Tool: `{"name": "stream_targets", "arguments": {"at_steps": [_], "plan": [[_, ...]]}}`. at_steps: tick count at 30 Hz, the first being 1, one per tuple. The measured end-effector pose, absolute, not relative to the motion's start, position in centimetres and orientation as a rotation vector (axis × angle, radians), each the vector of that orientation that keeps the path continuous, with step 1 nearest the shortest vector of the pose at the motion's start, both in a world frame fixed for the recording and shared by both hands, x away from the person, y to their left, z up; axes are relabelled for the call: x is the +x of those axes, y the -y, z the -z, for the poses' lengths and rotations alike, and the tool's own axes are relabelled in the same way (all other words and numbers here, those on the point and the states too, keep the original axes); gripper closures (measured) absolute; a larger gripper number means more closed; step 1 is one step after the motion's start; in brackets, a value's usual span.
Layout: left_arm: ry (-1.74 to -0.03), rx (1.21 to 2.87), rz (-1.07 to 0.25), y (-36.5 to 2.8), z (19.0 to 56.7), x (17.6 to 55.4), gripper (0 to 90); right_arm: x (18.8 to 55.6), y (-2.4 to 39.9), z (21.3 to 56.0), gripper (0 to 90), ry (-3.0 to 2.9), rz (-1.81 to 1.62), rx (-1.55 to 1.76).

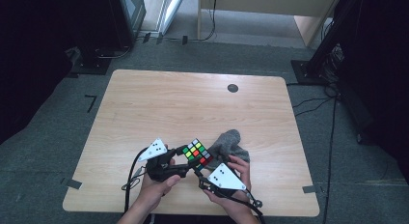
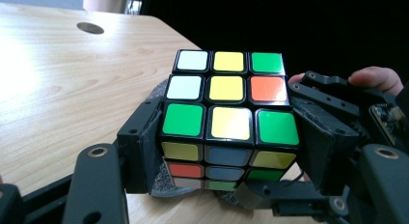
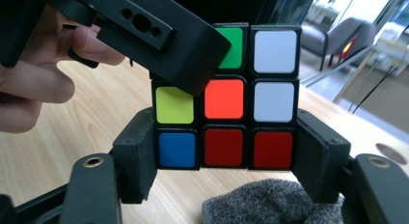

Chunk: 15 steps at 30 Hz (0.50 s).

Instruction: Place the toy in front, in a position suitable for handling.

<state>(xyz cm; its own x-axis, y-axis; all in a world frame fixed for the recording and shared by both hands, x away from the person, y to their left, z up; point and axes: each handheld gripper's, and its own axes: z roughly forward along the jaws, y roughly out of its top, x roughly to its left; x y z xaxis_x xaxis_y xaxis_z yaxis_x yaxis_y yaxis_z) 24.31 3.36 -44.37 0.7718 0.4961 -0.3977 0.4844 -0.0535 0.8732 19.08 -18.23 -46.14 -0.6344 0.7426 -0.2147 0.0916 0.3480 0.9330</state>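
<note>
A scrambled Rubik's cube (image 1: 198, 152) is held just above the table's near edge, between both grippers. My left gripper (image 1: 186, 154) comes in from the left and is shut on it. In the left gripper view its black jaws clamp the cube (image 2: 226, 118) on both sides, green and yellow tiles facing up. My right gripper (image 1: 200, 167) reaches in from the lower right. In the right gripper view its jaws press on the bottom layer of the cube (image 3: 241, 127), the row with one blue and two red tiles. The left gripper's jaw (image 3: 144, 31) covers the cube's upper left corner there.
A crumpled grey cloth (image 1: 231, 142) lies on the wooden table (image 1: 193, 98) right behind and under the cube. A dark round hole (image 1: 233, 88) sits near the table's far edge. Dark stands and cables ring the table on the floor.
</note>
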Motion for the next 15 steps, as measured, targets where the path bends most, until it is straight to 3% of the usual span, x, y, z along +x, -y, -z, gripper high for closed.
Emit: {"name": "stream_targets", "arguments": {"at_steps": [8,15], "plan": [[-0.697,1.668,-0.079,-5.1,44.0,24.7,24.7,19.9,19.7,45.6,34.8,-2.004,-1.309,0.817],[-0.541,1.863,-0.394,-4.1,45.0,23.7,22.8,21.3,22.4,44.3,34.8,-2.063,-1.439,1.003]]}}
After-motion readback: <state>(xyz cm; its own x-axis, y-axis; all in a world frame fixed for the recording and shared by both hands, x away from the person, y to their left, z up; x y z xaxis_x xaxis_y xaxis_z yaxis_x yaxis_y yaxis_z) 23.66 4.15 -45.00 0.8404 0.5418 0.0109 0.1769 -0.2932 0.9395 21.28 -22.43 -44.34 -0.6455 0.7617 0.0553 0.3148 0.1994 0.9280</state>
